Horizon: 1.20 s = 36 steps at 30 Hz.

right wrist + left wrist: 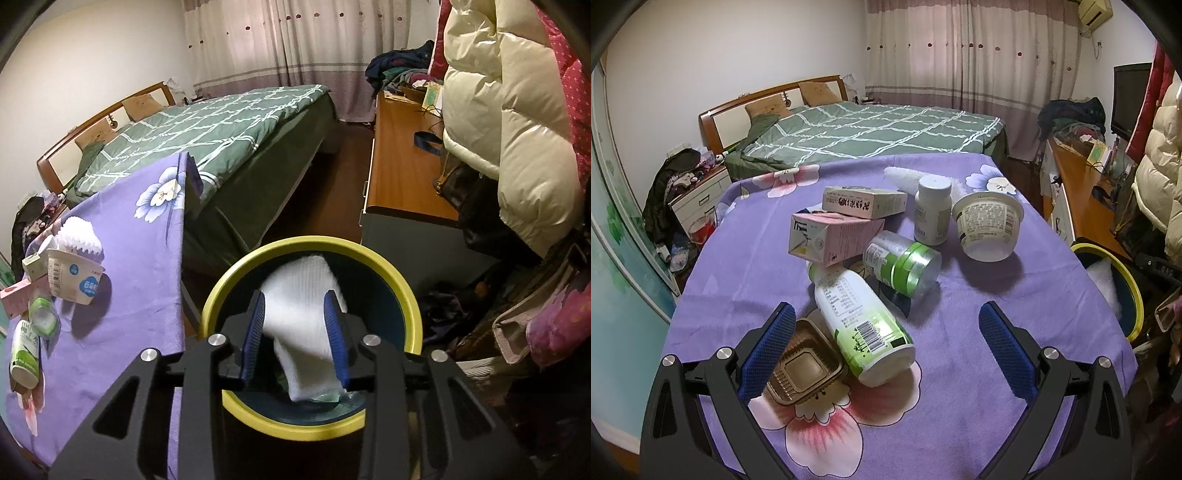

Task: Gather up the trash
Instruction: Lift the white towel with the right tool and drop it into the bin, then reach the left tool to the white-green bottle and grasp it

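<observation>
Trash lies on the purple flowered tablecloth [1015, 295]: a green-and-white bottle [860, 325] on its side, a brown plastic tray [805, 363], a clear jar with a green band [903, 264], two pink cartons [831, 236], a white pill bottle [932, 210] and a tipped white cup [988, 225]. My left gripper [886, 308] hovers open over the bottle and tray, touching neither. My right gripper [294, 295] hangs over the yellow-rimmed bin [221, 291]. A white foam sleeve [303, 314] sits between and below its parted fingers, inside the bin, its lower end blurred.
The bin [1134, 291] stands on the floor off the table's right edge. A second white foam net [905, 177] lies at the table's far side. Beyond are a green bed [871, 129], a wooden sideboard [399, 177], a cream puffer coat [498, 110] and bags on the floor.
</observation>
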### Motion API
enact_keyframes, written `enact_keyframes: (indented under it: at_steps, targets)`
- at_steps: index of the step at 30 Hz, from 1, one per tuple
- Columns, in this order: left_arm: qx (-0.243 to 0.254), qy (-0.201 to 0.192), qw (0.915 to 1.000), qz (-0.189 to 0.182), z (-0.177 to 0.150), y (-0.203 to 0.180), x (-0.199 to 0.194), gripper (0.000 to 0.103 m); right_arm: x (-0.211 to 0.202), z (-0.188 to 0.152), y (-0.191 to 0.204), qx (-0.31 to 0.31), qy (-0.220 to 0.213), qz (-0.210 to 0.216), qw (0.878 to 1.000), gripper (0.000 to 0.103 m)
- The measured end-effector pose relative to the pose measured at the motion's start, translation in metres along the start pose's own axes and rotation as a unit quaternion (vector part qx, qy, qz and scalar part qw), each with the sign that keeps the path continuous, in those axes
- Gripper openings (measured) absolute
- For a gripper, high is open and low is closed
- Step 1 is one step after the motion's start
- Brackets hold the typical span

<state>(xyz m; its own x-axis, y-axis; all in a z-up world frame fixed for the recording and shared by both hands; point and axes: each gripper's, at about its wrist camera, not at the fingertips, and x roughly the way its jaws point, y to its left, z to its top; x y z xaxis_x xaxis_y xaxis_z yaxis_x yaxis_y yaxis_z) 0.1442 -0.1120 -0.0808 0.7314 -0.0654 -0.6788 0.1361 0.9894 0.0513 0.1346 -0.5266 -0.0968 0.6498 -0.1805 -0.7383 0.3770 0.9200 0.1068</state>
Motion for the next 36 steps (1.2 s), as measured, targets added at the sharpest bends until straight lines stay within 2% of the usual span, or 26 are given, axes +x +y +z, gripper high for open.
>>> enact_keyframes:
  at_steps: [5,13,15,23,30,36]
  targets:
    - [-0.004,0.006,1.0000,0.006,-0.006,0.003,0.004,0.098,0.000,-0.001,0.006,-0.005,-0.001,0.009,1.000,0.036]
    - [-0.023,0.039,0.9987,0.022,-0.019,0.009,0.028,0.098,0.008,-0.004,0.020,-0.014,0.010,0.026,1.000,0.036]
    - [-0.026,0.042,0.9984,0.026,-0.022,0.007,0.034,0.096,0.010,-0.005,0.024,-0.017,0.012,0.029,0.999,0.036]
    - [-0.047,0.068,0.9958,0.039,-0.025,0.009,0.059,0.076,0.012,-0.007,0.030,-0.019,0.016,0.037,0.999,0.036]
    - [-0.050,0.072,0.9954,0.040,-0.020,0.010,0.072,0.065,0.014,-0.009,0.033,-0.022,0.020,0.041,0.999,0.036]
    - [-0.037,0.067,0.9959,0.048,-0.021,0.007,0.069,0.062,0.012,-0.009,0.033,-0.021,0.018,0.044,0.999,0.036]
